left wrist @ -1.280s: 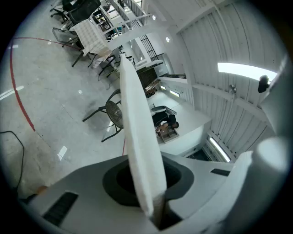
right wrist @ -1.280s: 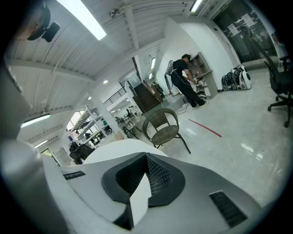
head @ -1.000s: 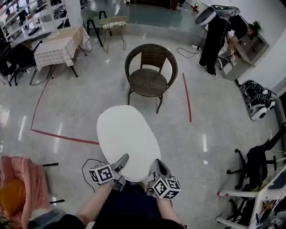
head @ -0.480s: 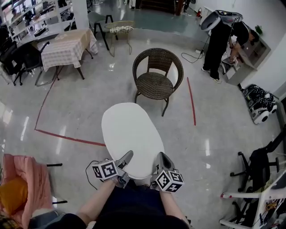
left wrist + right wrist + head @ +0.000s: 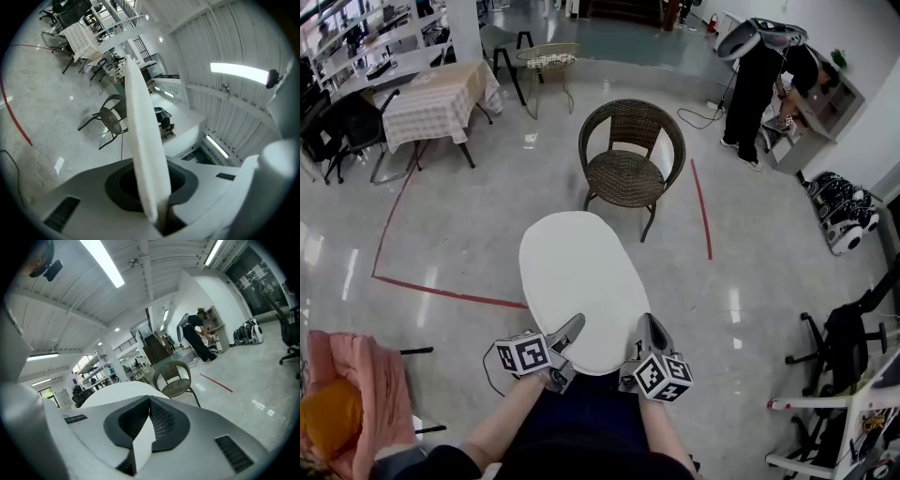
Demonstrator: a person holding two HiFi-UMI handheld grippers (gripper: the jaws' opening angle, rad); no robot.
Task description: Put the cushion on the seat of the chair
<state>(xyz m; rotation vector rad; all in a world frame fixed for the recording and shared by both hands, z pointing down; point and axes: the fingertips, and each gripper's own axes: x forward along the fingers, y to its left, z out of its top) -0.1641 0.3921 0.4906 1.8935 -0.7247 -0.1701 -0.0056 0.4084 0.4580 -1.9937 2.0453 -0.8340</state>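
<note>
One white oval cushion (image 5: 579, 286) is held up over the floor (image 5: 469, 244), well short of one wicker chair (image 5: 628, 173). Two tongs grip its near edge: left tongs (image 5: 572, 328) clenched on it, right tongs (image 5: 647, 326) clamped on it too. One checkered tabletop (image 5: 436, 98) far left, one person (image 5: 755, 89) far right.

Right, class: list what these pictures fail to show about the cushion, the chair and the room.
Head view: the cushion hides its own underside and the floor beneath.
Left gripper view: the cushion's edge covers part of the chair.
Head view: the pink cloth is cut off at the lower left edge.
Right gripper view: things on the shelves are too small to name.
</note>
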